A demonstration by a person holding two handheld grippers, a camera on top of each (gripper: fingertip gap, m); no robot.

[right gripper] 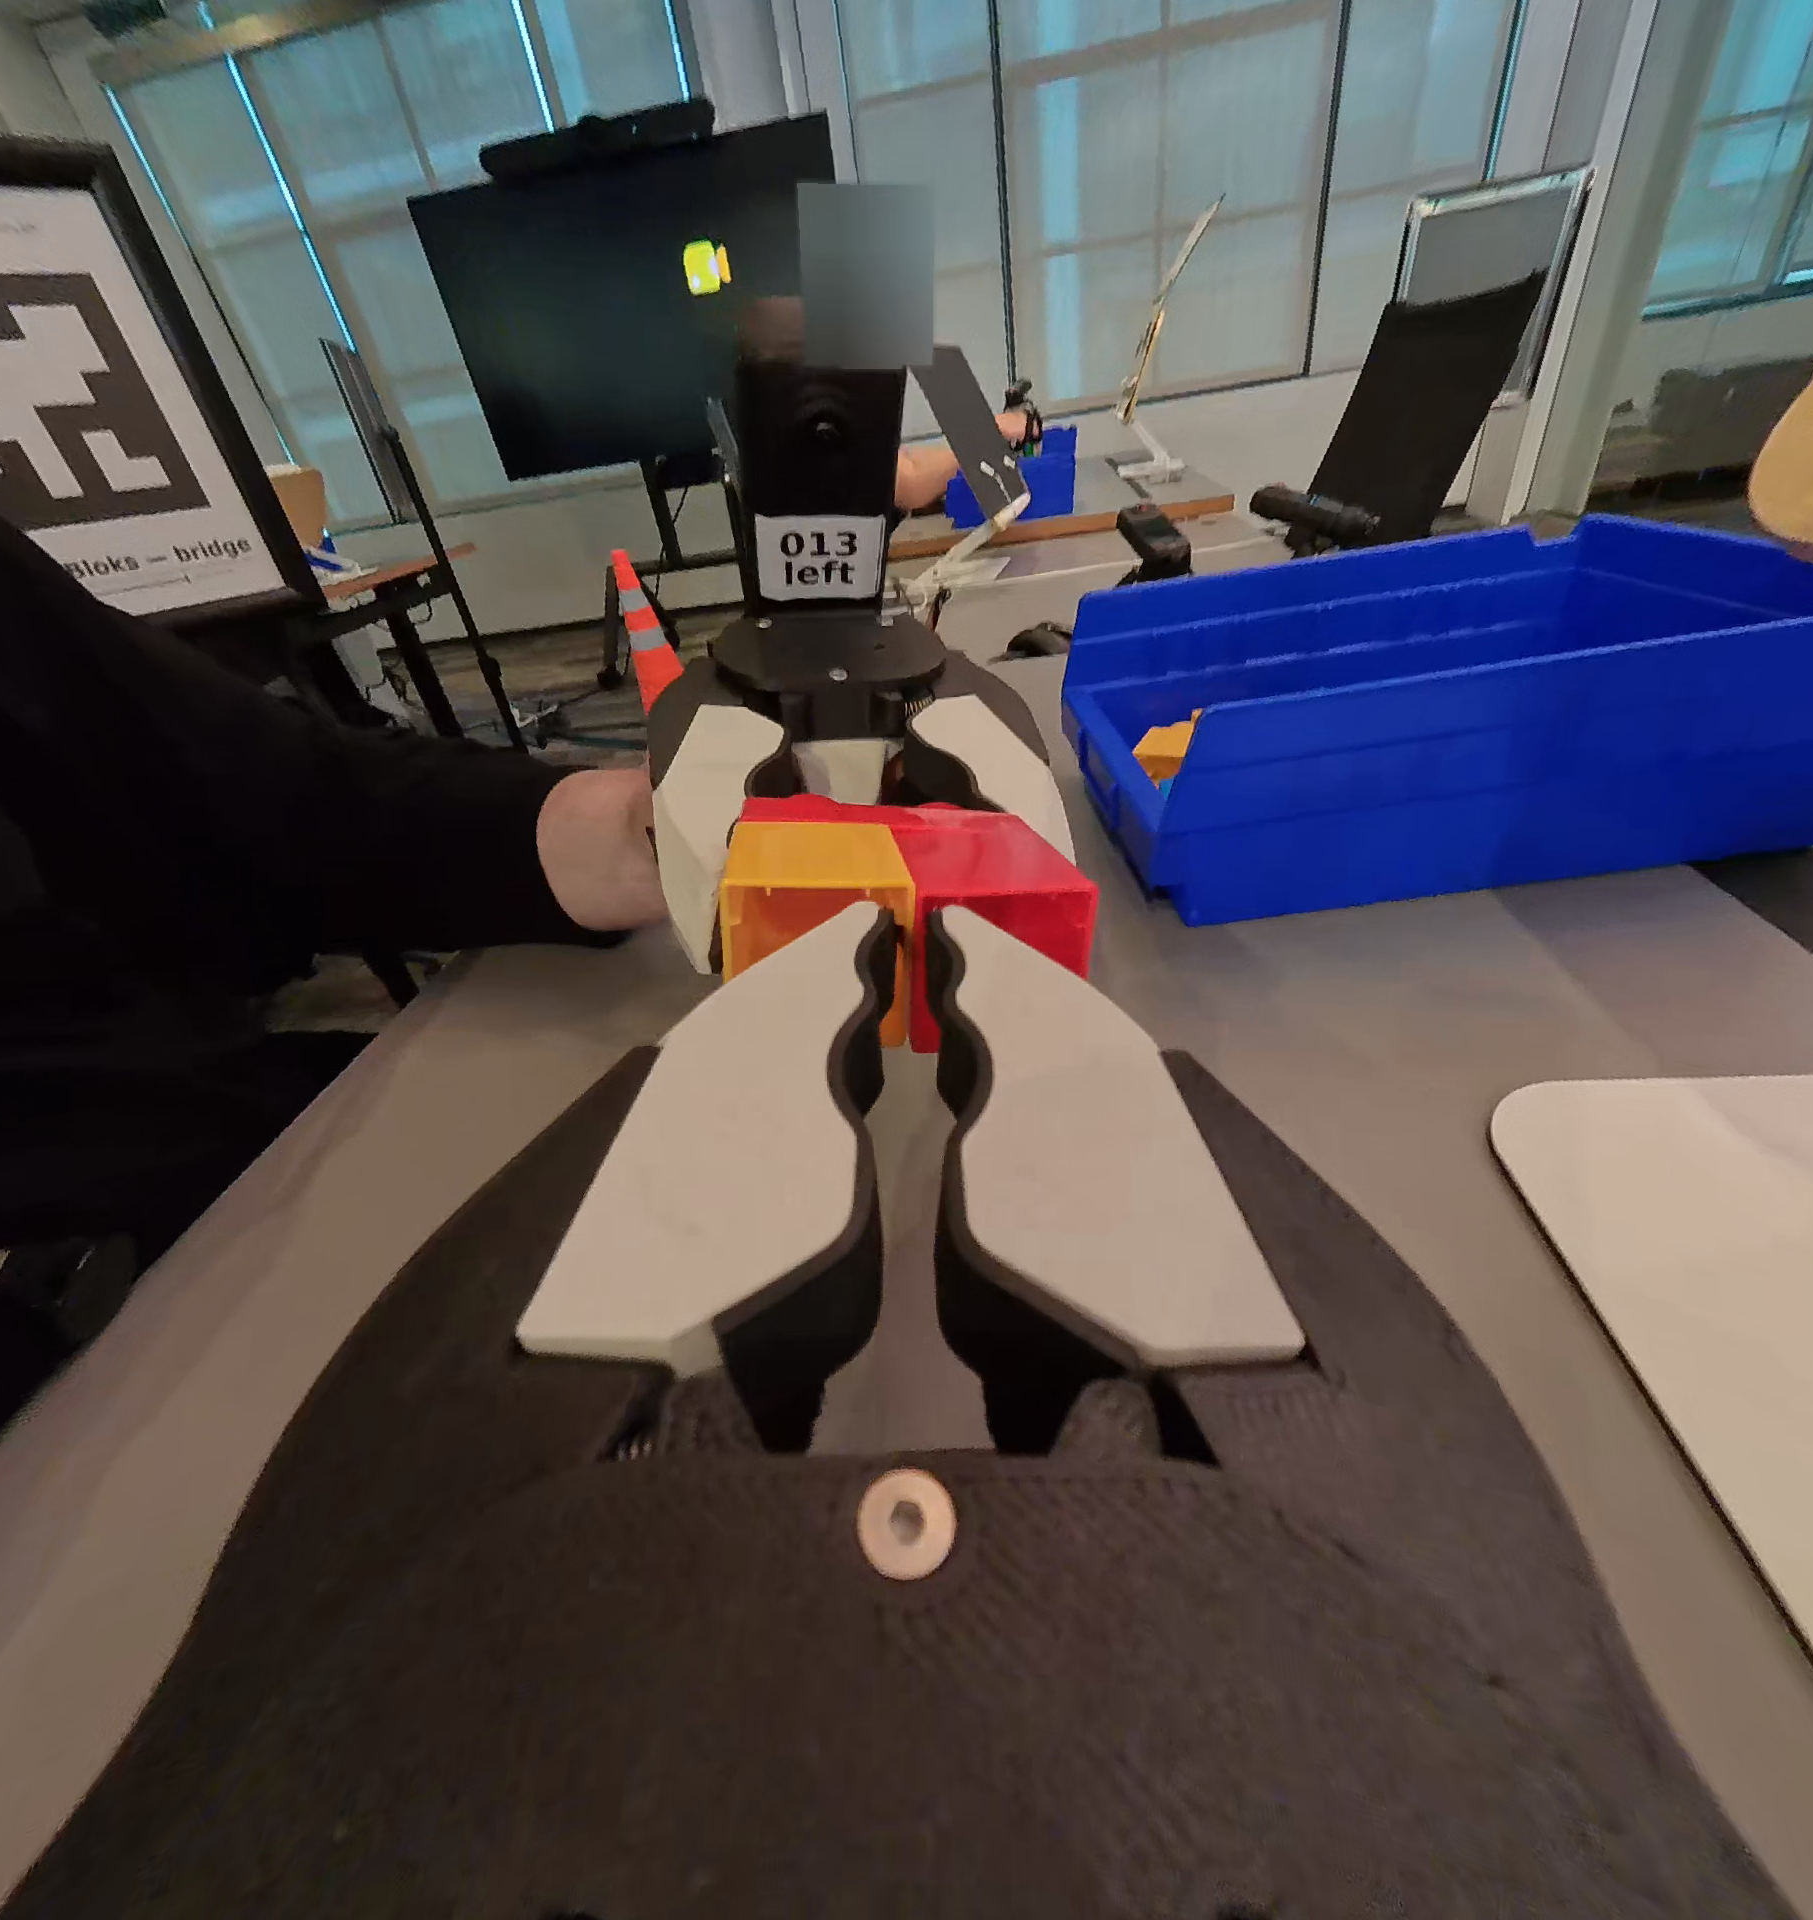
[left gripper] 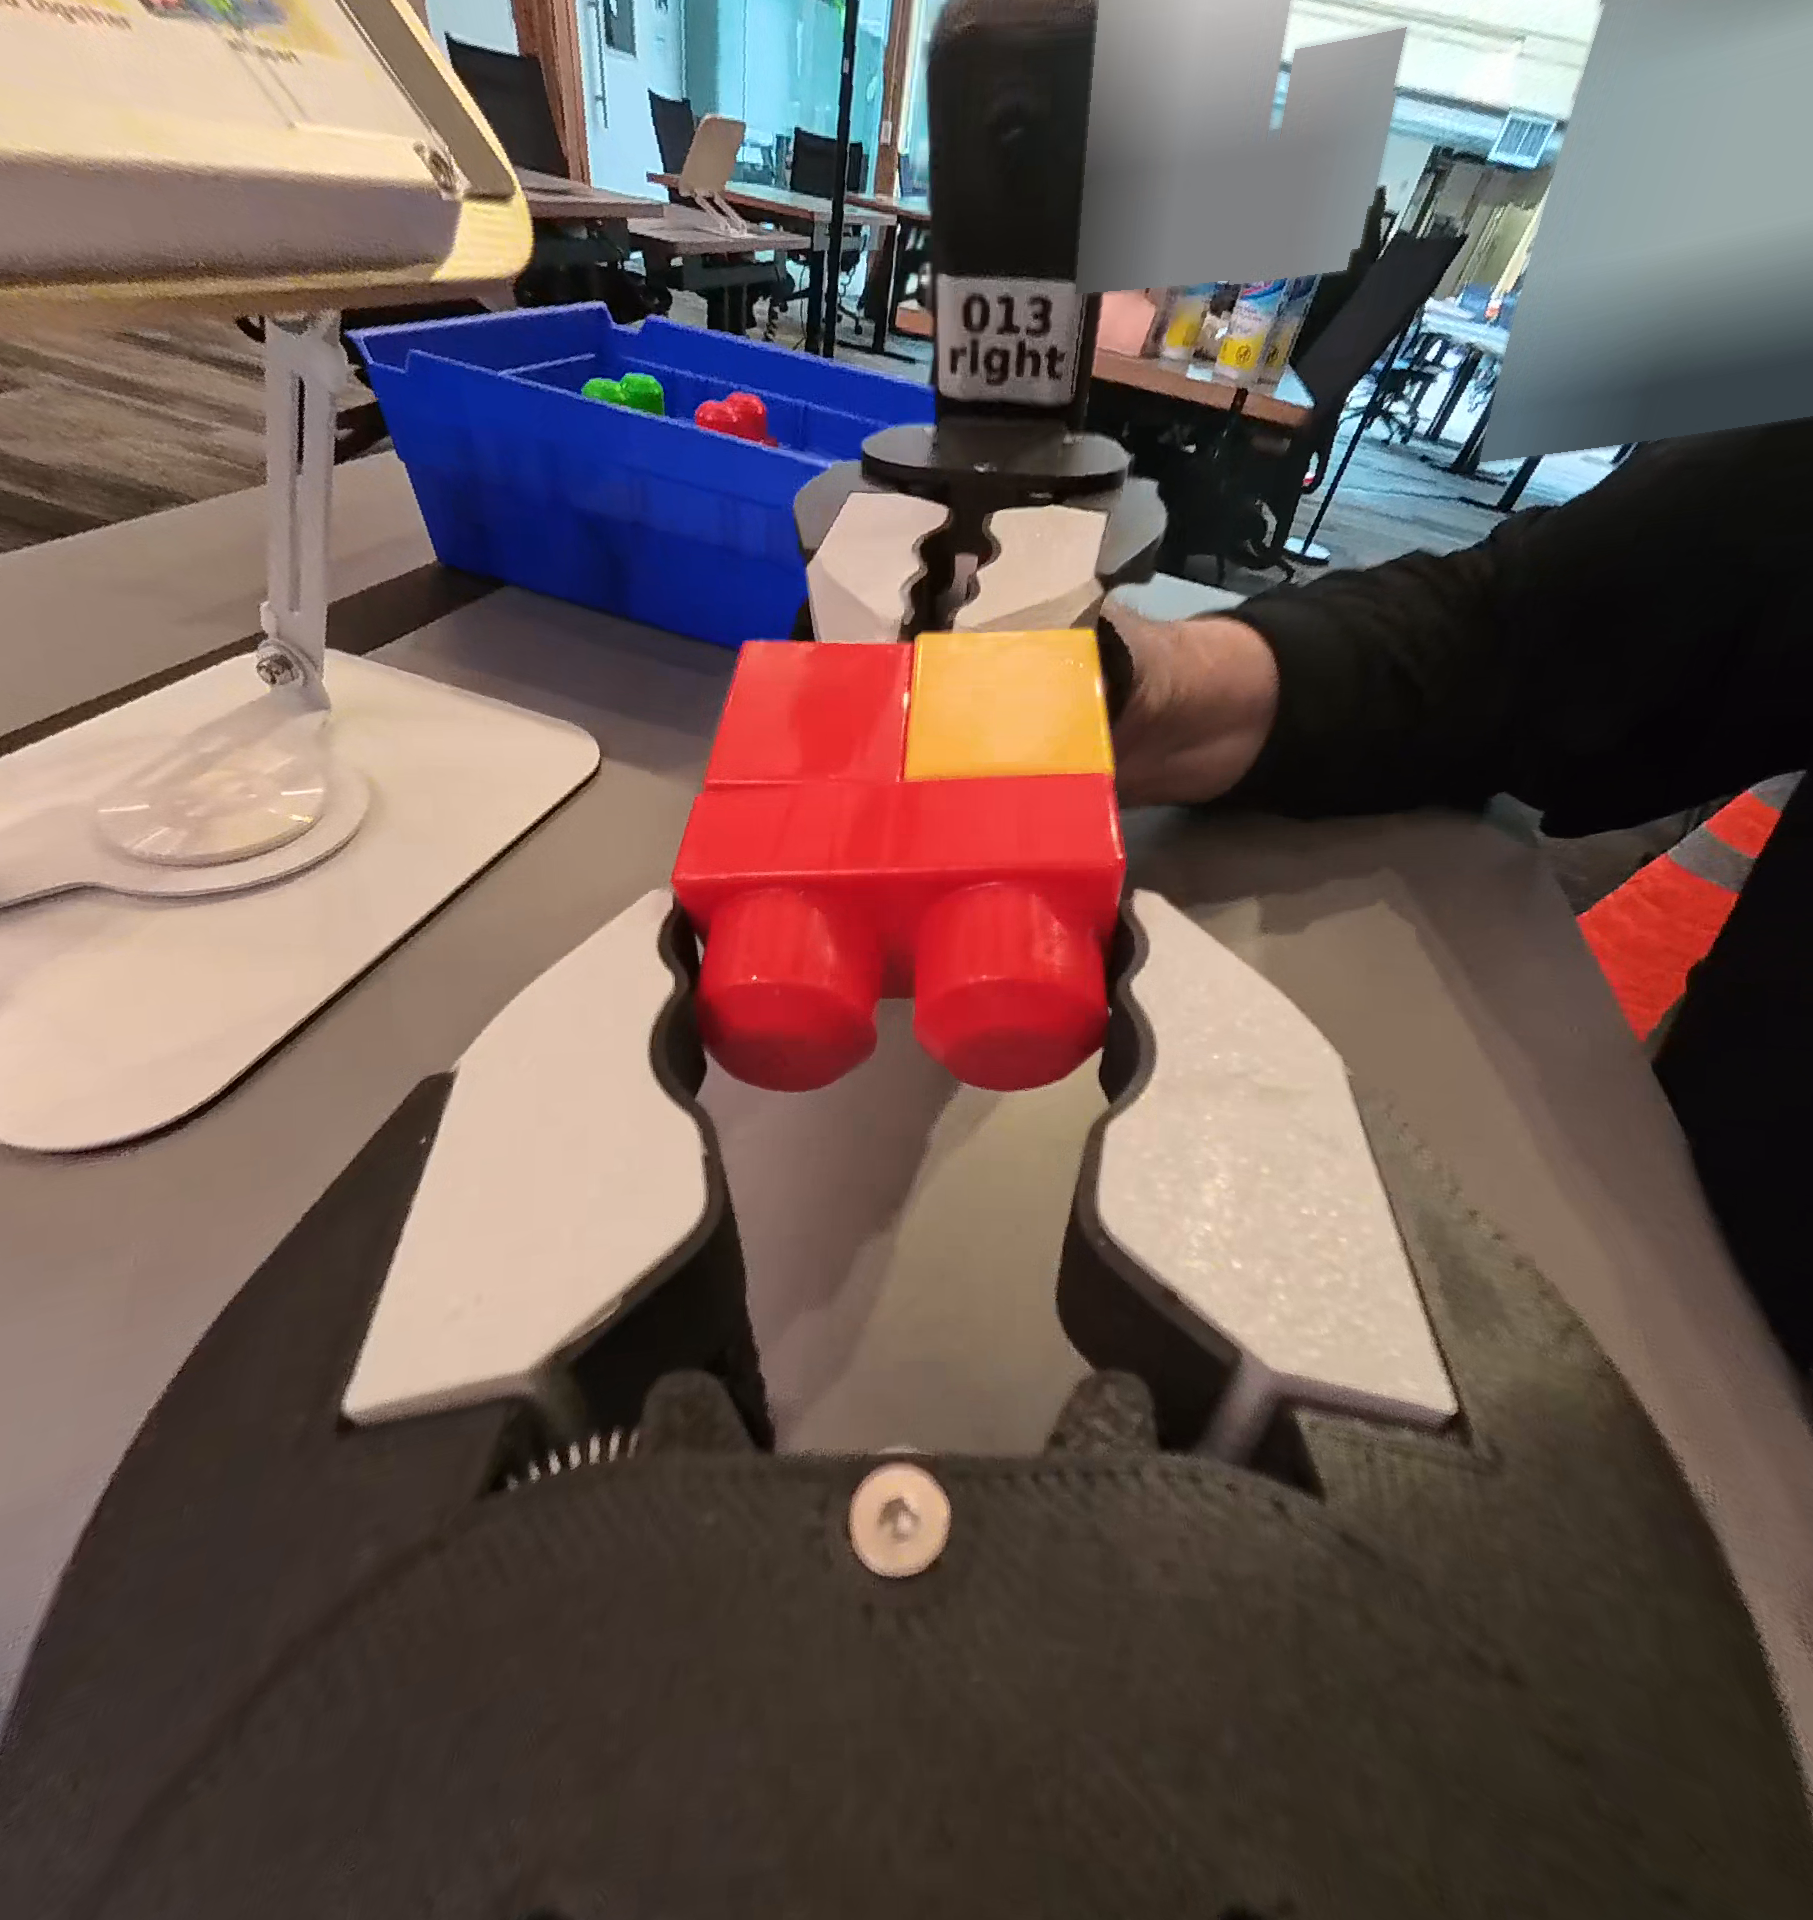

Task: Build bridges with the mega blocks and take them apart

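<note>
Over on the left, a white stand (left gripper: 289,582) and the blue bin (left gripper: 590,499) of spare blocks sit idle. Centre stage, the left gripper (left gripper: 897,966) clamps the long red block (left gripper: 902,831) by its ends, bracing the bridge above the grey table (left gripper: 1401,935). Opposite, the right gripper (right gripper: 912,971) pinches the adjoining walls of the yellow block (right gripper: 808,862) and short red block (right gripper: 995,862), likely to pry one off.

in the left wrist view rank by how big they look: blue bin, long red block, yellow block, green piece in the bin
1. blue bin
2. long red block, though it sits close to the camera, which inflates it
3. yellow block
4. green piece, far off and partly hidden by the bin wall
</note>
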